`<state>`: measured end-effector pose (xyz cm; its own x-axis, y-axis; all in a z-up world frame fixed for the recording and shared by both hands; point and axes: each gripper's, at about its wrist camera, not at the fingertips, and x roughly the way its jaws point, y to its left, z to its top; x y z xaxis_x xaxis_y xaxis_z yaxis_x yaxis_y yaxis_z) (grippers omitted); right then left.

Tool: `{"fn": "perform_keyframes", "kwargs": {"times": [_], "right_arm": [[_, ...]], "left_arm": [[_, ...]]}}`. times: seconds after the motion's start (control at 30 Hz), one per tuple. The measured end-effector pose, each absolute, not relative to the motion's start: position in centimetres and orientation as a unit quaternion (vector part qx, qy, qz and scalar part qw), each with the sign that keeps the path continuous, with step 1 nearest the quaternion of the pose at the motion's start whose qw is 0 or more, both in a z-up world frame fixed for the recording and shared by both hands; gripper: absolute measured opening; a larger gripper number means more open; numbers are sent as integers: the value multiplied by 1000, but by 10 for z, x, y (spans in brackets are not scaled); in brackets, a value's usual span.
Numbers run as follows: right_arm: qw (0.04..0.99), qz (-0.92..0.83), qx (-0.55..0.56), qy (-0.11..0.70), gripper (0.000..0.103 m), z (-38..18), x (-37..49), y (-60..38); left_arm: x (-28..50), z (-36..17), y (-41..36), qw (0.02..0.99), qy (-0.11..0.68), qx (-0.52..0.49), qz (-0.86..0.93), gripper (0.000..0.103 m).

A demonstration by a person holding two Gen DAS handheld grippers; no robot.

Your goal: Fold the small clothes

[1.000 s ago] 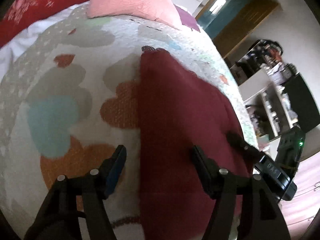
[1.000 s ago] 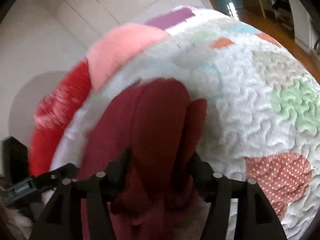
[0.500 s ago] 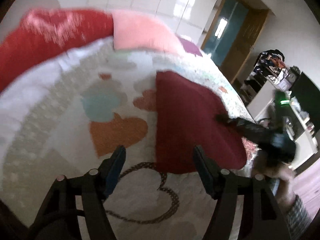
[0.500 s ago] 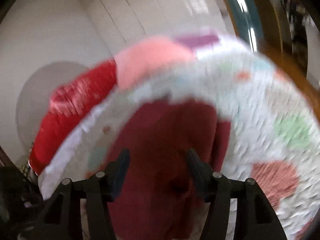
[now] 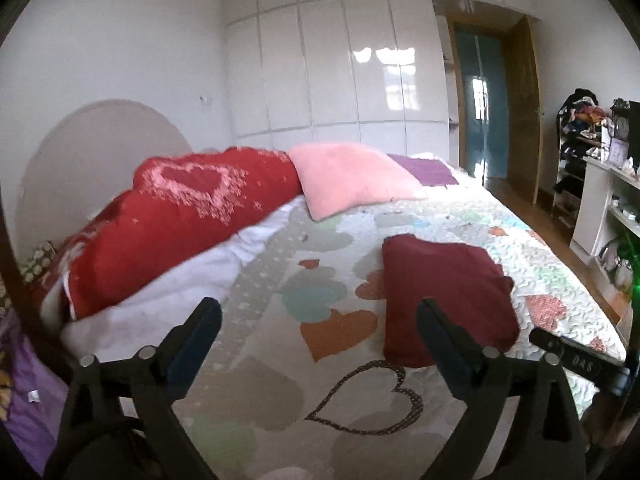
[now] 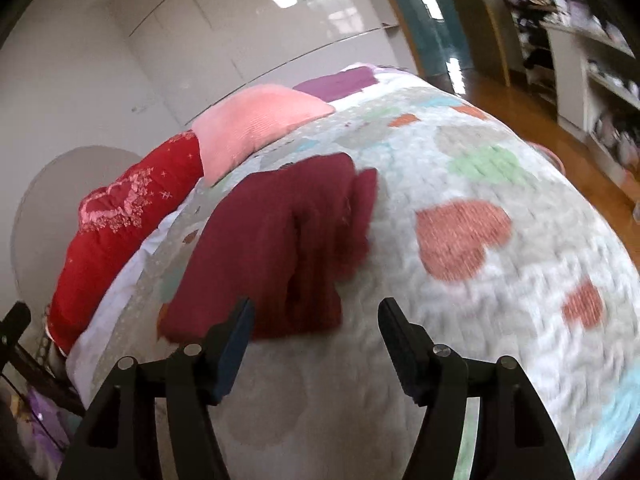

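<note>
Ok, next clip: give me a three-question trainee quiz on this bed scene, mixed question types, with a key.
1. True or false: the left gripper is clamped on the maroon garment.
2. Multiple choice: the folded maroon garment lies on A) the pink pillow, B) the heart-patterned quilt, C) the wooden floor.
3. Fill in: the jaws of the right gripper stand ____ and hold nothing.

Key: 1 false, both grippers are open and off the cloth; 2 B; 3 open.
</note>
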<state>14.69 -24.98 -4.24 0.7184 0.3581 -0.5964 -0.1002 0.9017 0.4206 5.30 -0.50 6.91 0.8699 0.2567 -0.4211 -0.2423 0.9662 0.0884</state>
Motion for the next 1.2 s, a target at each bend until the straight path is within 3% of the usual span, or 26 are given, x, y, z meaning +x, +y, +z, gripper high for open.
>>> {"fn": "perform_keyframes", "kwargs": {"times": [0.33, 0.57, 1.2], "right_arm": [[933, 82, 133, 324, 73, -19, 75, -236], [945, 52, 115, 301, 83, -8, 47, -244], [927, 51, 98, 360, 83, -42, 54, -228]], "left_arm": [[5, 49, -41, 958, 285, 14, 29, 103], [-8, 50, -61, 963, 266, 32, 3, 103], [3, 28, -60, 945, 326, 19, -10, 103]]}}
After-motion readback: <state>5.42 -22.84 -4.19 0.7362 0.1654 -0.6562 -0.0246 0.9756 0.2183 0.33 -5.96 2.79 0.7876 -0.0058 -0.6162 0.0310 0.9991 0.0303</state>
